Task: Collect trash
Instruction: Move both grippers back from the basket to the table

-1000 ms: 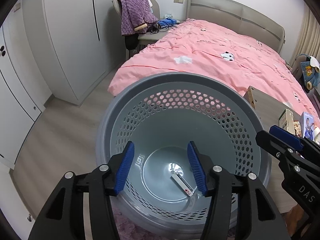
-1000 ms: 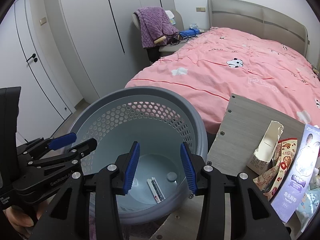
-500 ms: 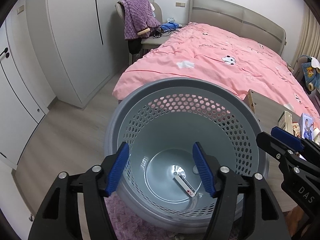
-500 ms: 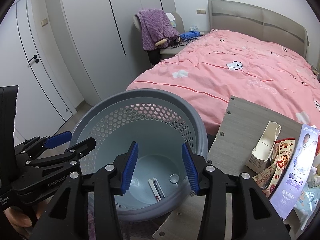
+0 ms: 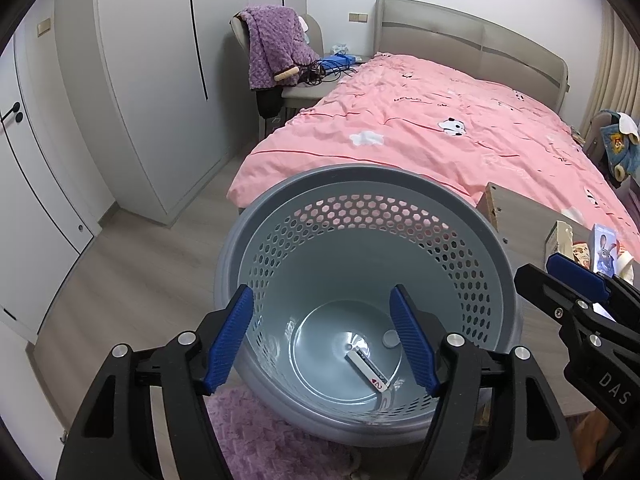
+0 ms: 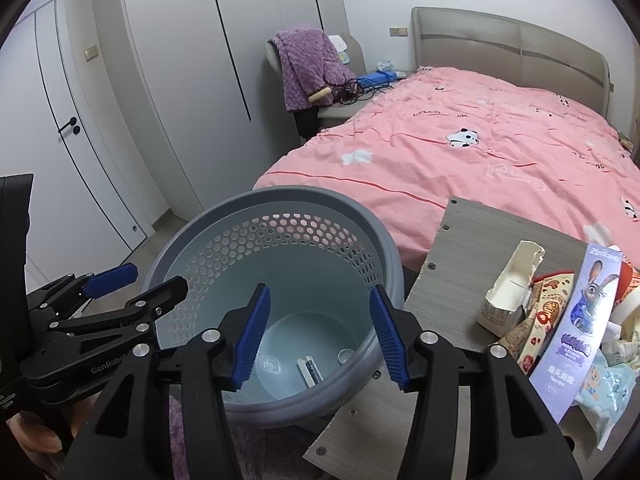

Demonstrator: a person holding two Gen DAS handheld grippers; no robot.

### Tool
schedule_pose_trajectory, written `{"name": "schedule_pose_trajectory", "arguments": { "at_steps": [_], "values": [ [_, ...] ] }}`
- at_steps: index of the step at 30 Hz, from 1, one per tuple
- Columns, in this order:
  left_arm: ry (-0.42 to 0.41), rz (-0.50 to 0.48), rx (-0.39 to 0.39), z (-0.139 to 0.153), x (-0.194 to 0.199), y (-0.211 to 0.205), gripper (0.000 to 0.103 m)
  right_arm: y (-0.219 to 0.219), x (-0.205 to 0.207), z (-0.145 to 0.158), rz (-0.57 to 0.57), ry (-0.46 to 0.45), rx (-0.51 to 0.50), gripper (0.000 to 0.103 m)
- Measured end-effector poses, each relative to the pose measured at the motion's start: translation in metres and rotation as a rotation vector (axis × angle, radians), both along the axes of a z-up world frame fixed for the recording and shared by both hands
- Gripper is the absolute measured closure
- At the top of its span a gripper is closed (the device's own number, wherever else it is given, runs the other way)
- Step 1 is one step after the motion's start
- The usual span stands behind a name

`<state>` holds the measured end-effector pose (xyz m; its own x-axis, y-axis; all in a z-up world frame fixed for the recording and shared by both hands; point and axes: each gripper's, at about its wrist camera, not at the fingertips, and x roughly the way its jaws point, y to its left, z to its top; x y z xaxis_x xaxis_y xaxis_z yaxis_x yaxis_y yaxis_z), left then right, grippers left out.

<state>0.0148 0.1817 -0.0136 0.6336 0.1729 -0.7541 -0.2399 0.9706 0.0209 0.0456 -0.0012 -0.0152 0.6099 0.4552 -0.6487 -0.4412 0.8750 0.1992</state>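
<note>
Both my left hand-held gripper (image 5: 322, 340) and right hand-held gripper (image 6: 318, 334) hang released and empty over the basket (image 6: 224, 220), so I risk knocking its rim when I swing to the wrappers (image 6: 576, 320) on the table (image 6: 464, 240)

Our left hand-held gripper (image 5: 322, 338) and right hand-held gripper (image 6: 320, 332) are black plastic clamps with ribbed blue fingers (image 5: 230, 338) and silver screws (image 5: 455, 339). White lettering, "DAS" and "GenRobot", marks their sides. Bare skin of a thumb (image 6: 38, 436) shows.
</note>
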Motion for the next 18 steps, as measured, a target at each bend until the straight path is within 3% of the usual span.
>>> {"name": "schedule_pose_trajectory", "arguments": {
  "at_steps": [18],
  "values": [
    [-0.003,-0.110,-0.021,0.002,0.000,-0.056,0.035,-0.069,-0.018,0.005,-0.122,-0.012,0.019,0.043]
  ]
}}
